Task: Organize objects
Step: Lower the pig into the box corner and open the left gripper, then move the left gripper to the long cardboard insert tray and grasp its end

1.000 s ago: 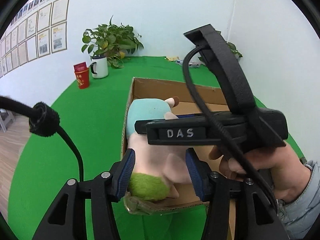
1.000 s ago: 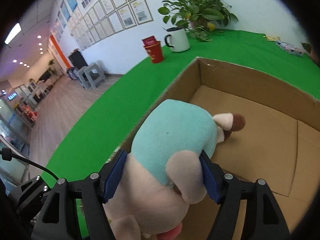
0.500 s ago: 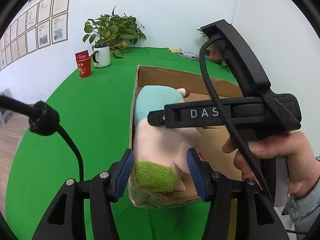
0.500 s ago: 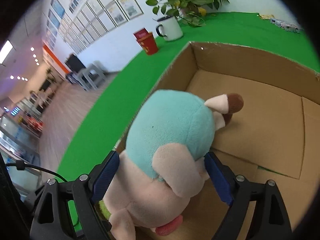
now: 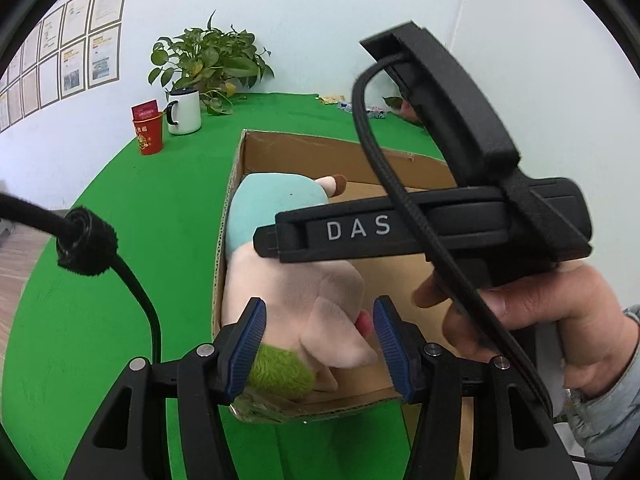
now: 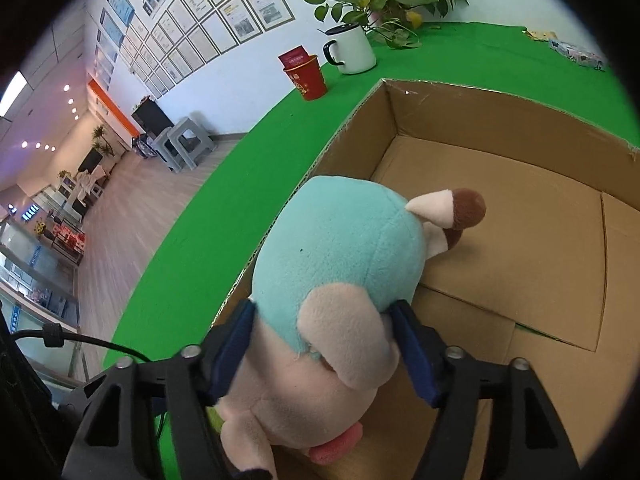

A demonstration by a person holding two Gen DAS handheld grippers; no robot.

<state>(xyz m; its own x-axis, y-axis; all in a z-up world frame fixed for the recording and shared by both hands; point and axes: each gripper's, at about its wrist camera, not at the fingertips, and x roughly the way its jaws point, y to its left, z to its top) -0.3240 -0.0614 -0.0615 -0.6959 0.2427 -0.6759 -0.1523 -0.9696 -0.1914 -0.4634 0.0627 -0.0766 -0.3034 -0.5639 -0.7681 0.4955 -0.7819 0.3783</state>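
A plush pig (image 5: 296, 292) with a teal body, pink head and green tuft lies in the near left corner of an open cardboard box (image 5: 340, 144), against its left wall. My left gripper (image 5: 318, 346) is shut on the head, its blue pads at the green tuft and the ear. In the right wrist view my right gripper (image 6: 324, 344) straddles the plush pig (image 6: 340, 248) where teal meets pink; its jaws are closing and both pads touch the plush. The right gripper's black housing (image 5: 400, 232), held by a hand (image 5: 532, 312), crosses over the toy in the left wrist view.
The cardboard box (image 6: 500, 96) stands on a green table (image 5: 120, 240). At the back left stand a red cup (image 5: 149, 136), a white mug (image 5: 184, 112) and a potted plant (image 5: 208, 60). Small packets (image 6: 576, 52) lie at the far edge. The table drops off to the left.
The right jaws spread off the plush half a second ago and have come back against it. The left grip on the head has stayed the same, and both hands barely moved.
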